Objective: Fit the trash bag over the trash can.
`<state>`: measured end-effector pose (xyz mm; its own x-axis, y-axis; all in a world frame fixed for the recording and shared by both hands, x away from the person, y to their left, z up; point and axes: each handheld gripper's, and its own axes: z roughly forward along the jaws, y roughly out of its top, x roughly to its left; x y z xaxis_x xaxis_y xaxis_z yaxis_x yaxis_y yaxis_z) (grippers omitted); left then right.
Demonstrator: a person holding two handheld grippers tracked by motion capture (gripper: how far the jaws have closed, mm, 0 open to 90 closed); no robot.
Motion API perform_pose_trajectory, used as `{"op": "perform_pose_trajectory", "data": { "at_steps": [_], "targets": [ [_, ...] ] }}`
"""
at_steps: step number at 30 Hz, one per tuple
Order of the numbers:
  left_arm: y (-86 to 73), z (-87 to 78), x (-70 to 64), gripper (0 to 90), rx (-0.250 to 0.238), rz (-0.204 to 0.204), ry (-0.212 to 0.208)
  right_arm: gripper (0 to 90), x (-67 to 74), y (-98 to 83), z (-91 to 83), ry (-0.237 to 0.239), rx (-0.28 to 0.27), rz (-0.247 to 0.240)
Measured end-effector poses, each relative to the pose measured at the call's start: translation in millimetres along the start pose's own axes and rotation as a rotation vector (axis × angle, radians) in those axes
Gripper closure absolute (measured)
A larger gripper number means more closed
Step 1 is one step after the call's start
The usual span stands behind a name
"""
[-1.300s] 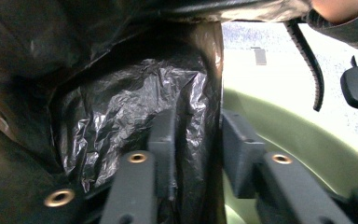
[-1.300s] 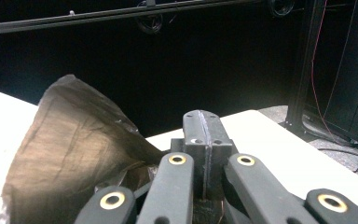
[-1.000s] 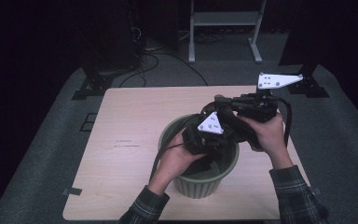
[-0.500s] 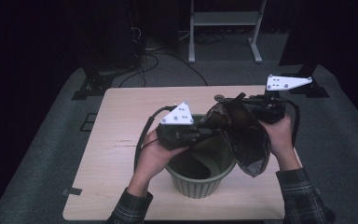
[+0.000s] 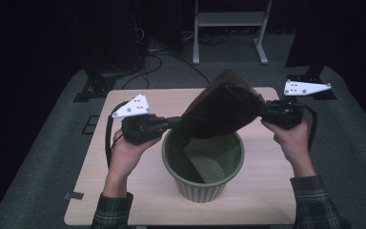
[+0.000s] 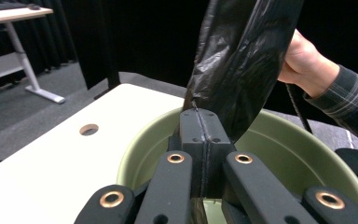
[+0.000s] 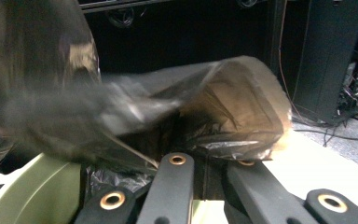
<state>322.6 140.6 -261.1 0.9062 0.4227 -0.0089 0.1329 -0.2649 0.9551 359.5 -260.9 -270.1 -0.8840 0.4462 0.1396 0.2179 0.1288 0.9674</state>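
Note:
A dark plastic bag (image 5: pixel 224 109) is stretched wide above a green ribbed bin (image 5: pixel 202 187) on the table. My left gripper (image 5: pixel 178 121) is shut on the bag's left edge, and my right gripper (image 5: pixel 265 113) is shut on its right edge. Seen from the left gripper view, the jaws are pressed together on the bag (image 6: pixel 242 60) over the bin's rim (image 6: pixel 142 144). The right gripper view has the bag (image 7: pixel 135 112) billowing just past the jaws, blurred. A strip of the bag hangs down into the bin.
The light wooden table (image 5: pixel 124 191) has bare room left, right and behind the bin. A small round hole (image 6: pixel 89 129) is in the tabletop. A white desk frame (image 5: pixel 228 28), cables and black equipment stand on the floor beyond.
My left gripper has swung out to the left, and the right one slightly right. The crumpled bag has been pulled open and lifted over the bin.

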Motion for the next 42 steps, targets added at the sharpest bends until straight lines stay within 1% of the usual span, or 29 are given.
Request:
{"op": "perform_pose_trajectory", "data": {
  "at_steps": [10, 13, 17, 23, 25, 29, 31, 34, 36, 41, 42],
  "targets": [
    [-15.1, -26.5, 14.3, 89.6, -0.024, -0.04, 0.052, 90.0, -10.6, -13.3, -20.8, -0.046, -0.008, 0.025],
    [-19.5, -34.2, 18.2, 89.6, -0.041, -0.058, 0.061, 90.0, -12.9, -17.0, -28.4, -0.058, -0.011, 0.032],
    [-25.2, -42.7, 21.7, 89.6, -0.042, -0.068, 0.08, 90.0, -15.8, -22.1, -38.4, -0.079, -0.016, 0.04],
    [-36.4, -60.0, 27.1, 89.6, -0.048, -0.089, 0.122, 90.0, -19.9, -29.1, -56.7, -0.113, -0.029, 0.055],
    [-41.5, -65.9, 28.8, 89.6, -0.049, -0.094, 0.136, 90.0, -21.1, -32.0, -62.3, -0.124, -0.027, 0.06],
    [-55.3, -77.9, 32.3, 89.6, -0.057, -0.124, 0.166, 90.0, -22.9, -39.6, -74.1, -0.153, -0.025, 0.071],
    [-61.3, -82.7, 33.6, 89.5, -0.059, -0.132, 0.177, 90.0, -24.2, -43.7, -79.4, -0.164, -0.027, 0.073],
    [-71.4, -90.6, 35.3, 89.5, -0.047, -0.145, 0.207, 90.0, -25.9, -52.0, -89.5, -0.185, -0.026, 0.091],
    [-78.6, -95.1, 36.6, 89.5, -0.047, -0.16, 0.218, 90.0, -28.0, -58.1, -95.9, -0.197, -0.029, 0.101],
    [-96.7, -102.7, 39.5, 89.5, -0.012, -0.191, 0.264, 90.0, -31.9, -73.4, -106.4, -0.228, -0.016, 0.131],
    [-99.7, -103.7, 40.0, 89.5, -0.011, -0.2, 0.269, 90.0, -32.9, -76.1, -108.0, -0.227, -0.018, 0.137]
  ]
}}
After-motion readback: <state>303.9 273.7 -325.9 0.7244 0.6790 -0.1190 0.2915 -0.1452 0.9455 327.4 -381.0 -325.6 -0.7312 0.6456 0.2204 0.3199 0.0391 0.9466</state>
